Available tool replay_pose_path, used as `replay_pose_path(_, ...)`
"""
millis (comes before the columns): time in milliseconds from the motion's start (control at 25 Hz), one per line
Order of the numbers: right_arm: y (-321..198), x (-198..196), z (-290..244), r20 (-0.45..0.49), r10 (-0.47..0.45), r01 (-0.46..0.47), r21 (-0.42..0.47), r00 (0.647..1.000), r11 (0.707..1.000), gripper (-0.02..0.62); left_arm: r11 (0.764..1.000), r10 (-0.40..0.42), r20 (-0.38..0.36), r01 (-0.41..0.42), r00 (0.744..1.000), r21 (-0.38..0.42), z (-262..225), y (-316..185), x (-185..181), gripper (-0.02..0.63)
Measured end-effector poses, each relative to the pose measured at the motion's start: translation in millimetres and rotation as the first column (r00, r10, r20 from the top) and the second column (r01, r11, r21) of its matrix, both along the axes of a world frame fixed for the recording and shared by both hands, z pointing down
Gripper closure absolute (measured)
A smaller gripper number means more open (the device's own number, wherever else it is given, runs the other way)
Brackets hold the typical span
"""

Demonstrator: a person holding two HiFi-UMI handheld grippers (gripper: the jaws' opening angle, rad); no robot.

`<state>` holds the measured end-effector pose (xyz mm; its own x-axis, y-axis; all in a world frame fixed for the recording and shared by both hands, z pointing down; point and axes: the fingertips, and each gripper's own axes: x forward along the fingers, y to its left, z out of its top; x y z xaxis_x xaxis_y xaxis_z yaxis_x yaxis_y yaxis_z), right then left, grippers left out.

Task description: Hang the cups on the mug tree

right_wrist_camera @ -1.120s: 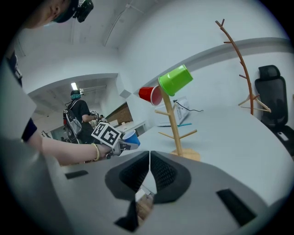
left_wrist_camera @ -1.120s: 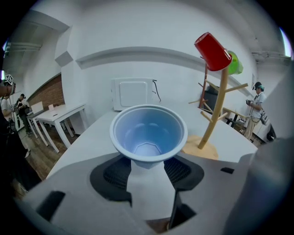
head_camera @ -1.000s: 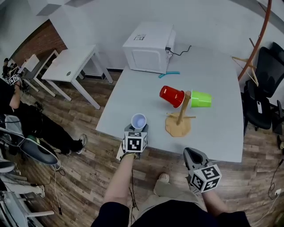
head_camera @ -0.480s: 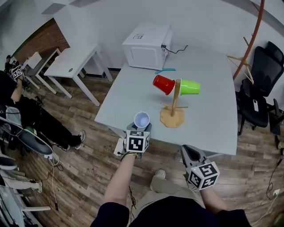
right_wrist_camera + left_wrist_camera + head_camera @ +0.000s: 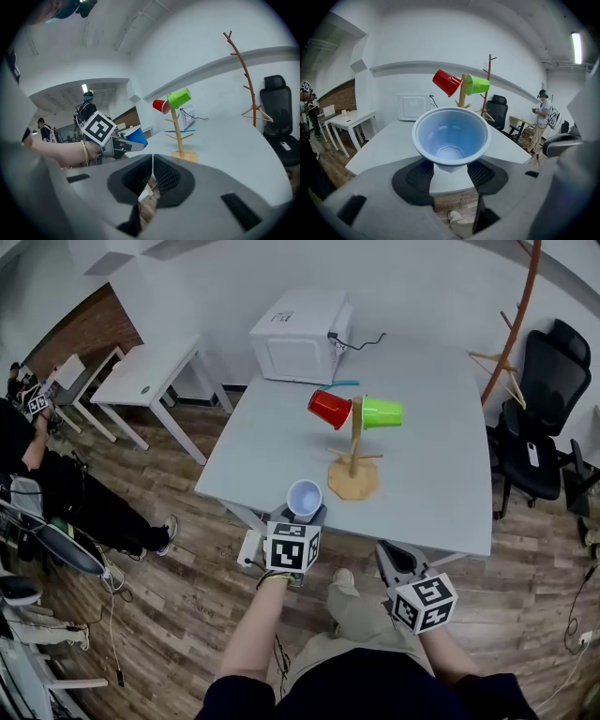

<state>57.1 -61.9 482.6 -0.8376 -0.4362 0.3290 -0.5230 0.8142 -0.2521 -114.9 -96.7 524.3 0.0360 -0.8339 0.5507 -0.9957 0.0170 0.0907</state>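
Note:
A wooden mug tree [image 5: 354,451] stands on the grey table [image 5: 441,474], with a red cup [image 5: 329,409] and a green cup [image 5: 382,412] hanging on its top pegs, mouths outward. My left gripper [image 5: 298,521] is shut on a light blue cup [image 5: 304,499], held upright over the table's near edge. In the left gripper view the blue cup [image 5: 451,138] sits between the pads, with the mug tree [image 5: 462,91] straight beyond it. My right gripper [image 5: 394,563] hangs off the near edge to the right, shut and empty; its pads [image 5: 164,176] meet.
A white microwave [image 5: 298,334] with a cable sits at the table's far left, a turquoise item [image 5: 343,383] beside it. A black chair [image 5: 544,427] and a coat stand [image 5: 520,306] are at the right. A small white table [image 5: 150,376] and seated people [image 5: 56,493] are at the left.
My left gripper has drawn back from over the table to its near edge and risen a little, still holding the blue cup. The right gripper has drifted back slightly, still shut.

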Motion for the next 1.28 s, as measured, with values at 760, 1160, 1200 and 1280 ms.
replay_pose_path(760,-60,-2,-6,-0.076,-0.111,0.122,0.162,0.991,0.979,0.563,0.998,0.064,-0.08,-0.062,0.995,0.026,-30,-34,82,0.371)
replay_pose_path(1160,-86,-21,-2,-0.158,-0.243,0.285,0.347,0.957,0.894,0.432,0.995,0.091,-0.139,-0.085,0.986,0.051,-50,-63,106,0.371)
replay_pose_path(1200,-86,-23,-2,-0.171,-0.255,0.302,0.37,0.952,0.879,0.411,0.995,0.094,-0.151,-0.087,0.984,0.055,-52,-65,108,0.371)
replay_pose_path(1280,-90,-26,-2,-0.213,-0.262,0.331,0.421,0.941,0.845,0.391,0.993,0.103,-0.172,-0.093,0.98,0.066,-55,-69,113,0.371)
